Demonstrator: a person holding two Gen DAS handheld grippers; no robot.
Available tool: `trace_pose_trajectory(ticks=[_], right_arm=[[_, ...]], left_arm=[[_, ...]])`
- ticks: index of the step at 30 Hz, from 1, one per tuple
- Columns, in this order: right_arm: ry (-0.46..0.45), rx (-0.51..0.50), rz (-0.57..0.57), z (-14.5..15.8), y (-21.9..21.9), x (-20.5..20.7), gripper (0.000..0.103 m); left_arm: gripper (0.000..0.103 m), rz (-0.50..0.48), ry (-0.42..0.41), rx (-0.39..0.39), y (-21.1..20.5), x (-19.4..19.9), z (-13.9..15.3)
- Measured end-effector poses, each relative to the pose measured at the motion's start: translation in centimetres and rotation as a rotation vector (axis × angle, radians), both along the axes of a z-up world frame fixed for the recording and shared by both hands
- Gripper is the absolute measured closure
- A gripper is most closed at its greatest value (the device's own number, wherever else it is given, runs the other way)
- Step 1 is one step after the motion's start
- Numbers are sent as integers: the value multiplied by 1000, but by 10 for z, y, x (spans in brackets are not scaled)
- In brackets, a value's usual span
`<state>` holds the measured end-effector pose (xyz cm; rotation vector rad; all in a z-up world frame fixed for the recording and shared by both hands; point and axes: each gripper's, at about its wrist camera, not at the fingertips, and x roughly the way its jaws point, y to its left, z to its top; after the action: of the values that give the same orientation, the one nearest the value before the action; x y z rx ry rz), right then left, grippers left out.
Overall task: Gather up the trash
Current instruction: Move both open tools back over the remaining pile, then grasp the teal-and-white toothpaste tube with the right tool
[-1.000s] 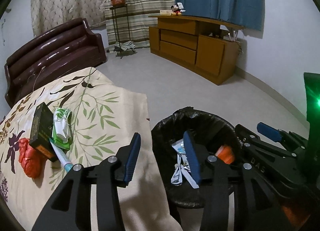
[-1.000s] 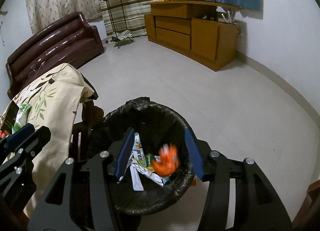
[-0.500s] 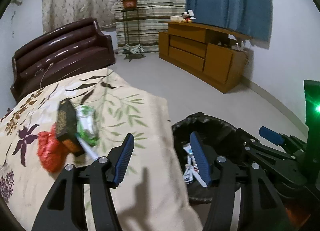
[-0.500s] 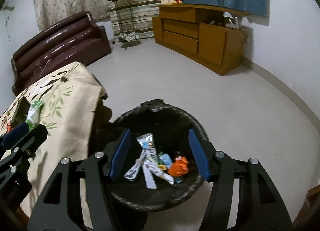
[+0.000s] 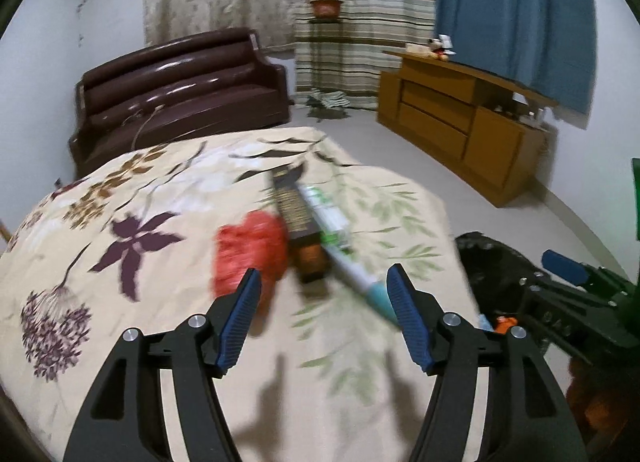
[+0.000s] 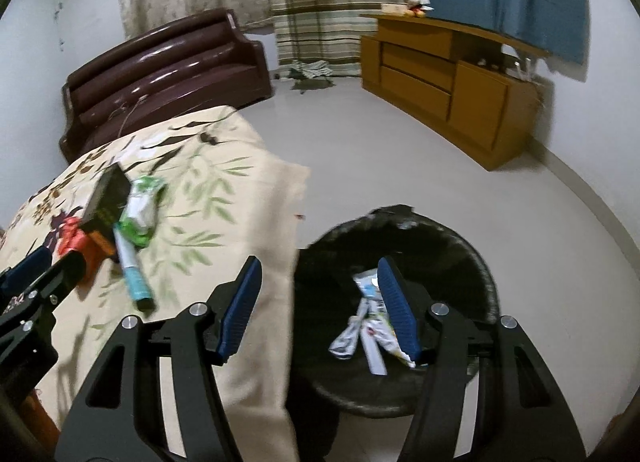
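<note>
Floral tablecloth (image 5: 168, 197) carries the blurred trash: a red crumpled bag (image 5: 250, 250), a dark box (image 5: 298, 221), a green-white wrapper (image 5: 330, 217), a teal-tipped tube (image 5: 360, 282). My left gripper (image 5: 322, 294) gapes empty before them; my right gripper (image 6: 318, 286), spread, hangs over the bin (image 6: 472, 262).

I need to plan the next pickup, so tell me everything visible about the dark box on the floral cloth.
The dark box is a long, flat carton, black with fine gold print and an orange-brown near end, apparently cardboard. It lies flat on the floral cloth, long axis running away from the cameras. A crumpled red wrapper sits against its left side, a green-and-white packet and a white, teal-tipped tube against its right. Neither gripper touches it.
</note>
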<state>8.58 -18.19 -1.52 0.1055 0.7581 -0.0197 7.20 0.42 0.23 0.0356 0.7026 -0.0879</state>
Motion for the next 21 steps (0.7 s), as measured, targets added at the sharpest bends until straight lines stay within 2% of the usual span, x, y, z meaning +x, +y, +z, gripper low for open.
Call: trace_pose_trajectory(ticks=[8, 21], right_arm=[[-7, -16, 73, 7, 40, 3, 44], [3, -56, 181, 12, 98, 7, 44]], left_arm=[[39, 86, 6, -3, 47, -5, -3], [39, 146, 21, -34, 84, -7, -7]])
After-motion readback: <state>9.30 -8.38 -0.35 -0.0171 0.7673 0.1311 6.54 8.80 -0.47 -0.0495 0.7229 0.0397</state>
